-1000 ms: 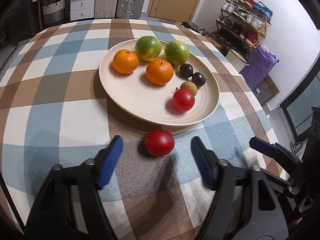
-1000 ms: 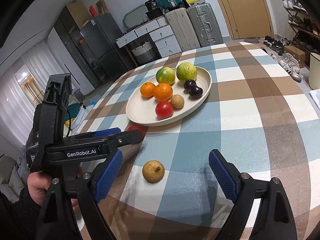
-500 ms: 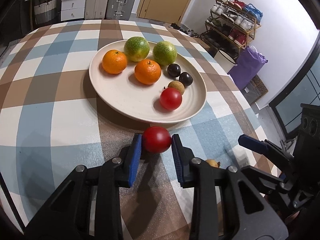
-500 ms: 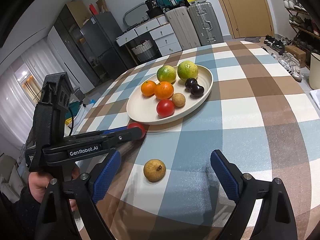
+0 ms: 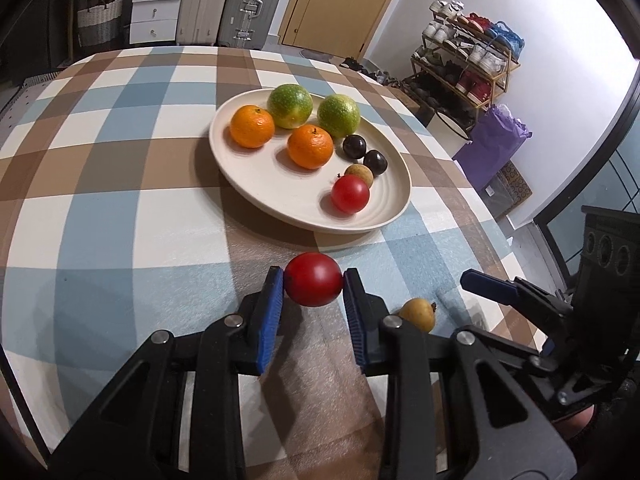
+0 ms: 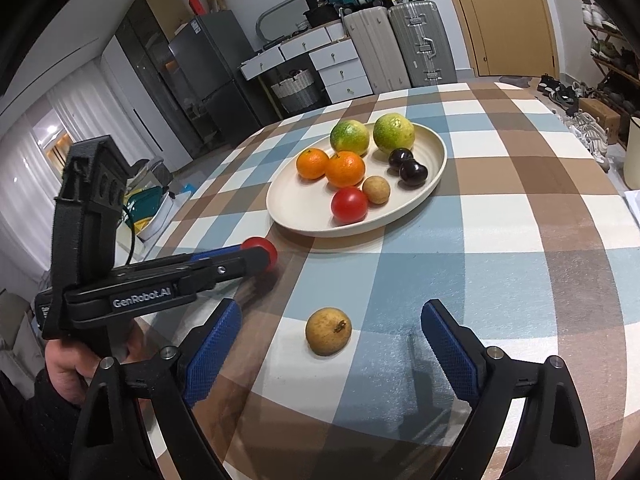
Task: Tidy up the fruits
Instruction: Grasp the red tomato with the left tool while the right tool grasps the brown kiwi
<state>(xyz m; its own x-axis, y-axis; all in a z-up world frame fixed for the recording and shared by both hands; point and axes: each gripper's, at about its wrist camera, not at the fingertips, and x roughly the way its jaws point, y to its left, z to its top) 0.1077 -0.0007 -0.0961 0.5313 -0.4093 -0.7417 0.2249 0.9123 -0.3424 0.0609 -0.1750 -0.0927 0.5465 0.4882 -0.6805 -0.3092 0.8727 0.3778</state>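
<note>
**Tomato gripped, brown fruit waiting**

The left gripper (image 5: pixel 313 285) has closed its blue pads on a tomato (image 5: pixel 313 284), pinched at mid-height between the fingertips, likely bound for the plate (image 5: pixel 256 184) just ahead. The right gripper (image 6: pixel 332 344) hangs wide open, a small brown fruit (image 6: pixel 328 331) centred between its fingers, untouched.

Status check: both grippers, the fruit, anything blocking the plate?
Left hand-held gripper shut on red tomato. Right hand-held gripper open, straddling brown fruit on the table. Path to plate clear.
</note>
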